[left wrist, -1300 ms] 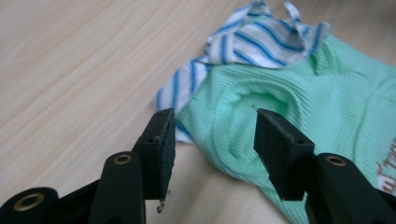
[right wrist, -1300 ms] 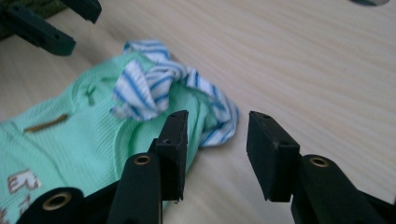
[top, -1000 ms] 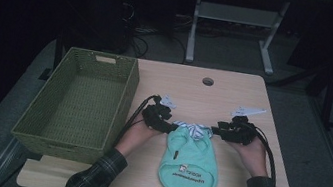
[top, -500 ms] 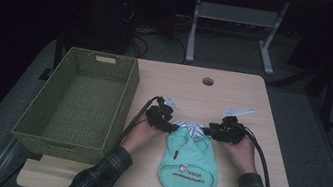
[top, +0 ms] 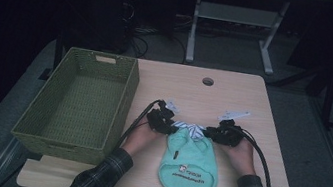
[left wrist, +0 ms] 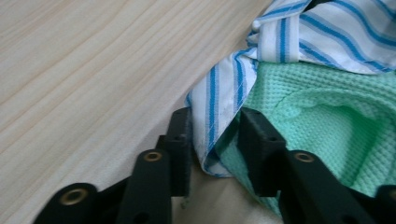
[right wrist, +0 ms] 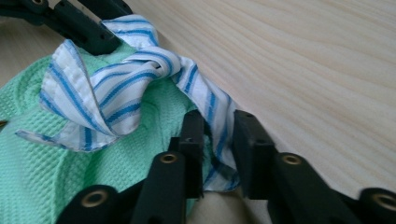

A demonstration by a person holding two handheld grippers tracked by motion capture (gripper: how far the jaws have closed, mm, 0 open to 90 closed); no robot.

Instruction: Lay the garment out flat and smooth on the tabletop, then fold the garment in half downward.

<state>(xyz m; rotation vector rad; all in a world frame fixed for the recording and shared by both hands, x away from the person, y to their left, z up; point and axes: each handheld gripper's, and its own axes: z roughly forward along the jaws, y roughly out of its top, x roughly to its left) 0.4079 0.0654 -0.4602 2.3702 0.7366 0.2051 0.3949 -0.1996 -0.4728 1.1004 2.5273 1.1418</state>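
Observation:
A mint-green waffle garment (top: 189, 165) lies flat on the wooden table (top: 234, 99), its blue-and-white striped trim (top: 189, 128) bunched at the far end. My left gripper (top: 168, 126) sits at the trim's left corner and my right gripper (top: 210, 133) at its right corner. In the left gripper view the jaws (left wrist: 215, 140) have just been closing, and a fold of striped trim (left wrist: 212, 112) with green cloth (left wrist: 327, 116) fills the gap. In the right gripper view the jaws (right wrist: 218, 140) have also just closed on a striped strip (right wrist: 217, 126), with the left gripper (right wrist: 79, 23) beyond.
A woven green basket (top: 126, 97) stands at the table's left, close to the left forearm. A round cable hole (top: 208, 81) sits near the far edge. Cables (top: 260, 159) trail from both grippers. Dark floor and a metal stand (top: 195, 27) lie beyond the table.
Both hands have sunk a little onto the garment's far end, the right one shifting inward. Both pairs of jaws have narrowed onto the striped trim.

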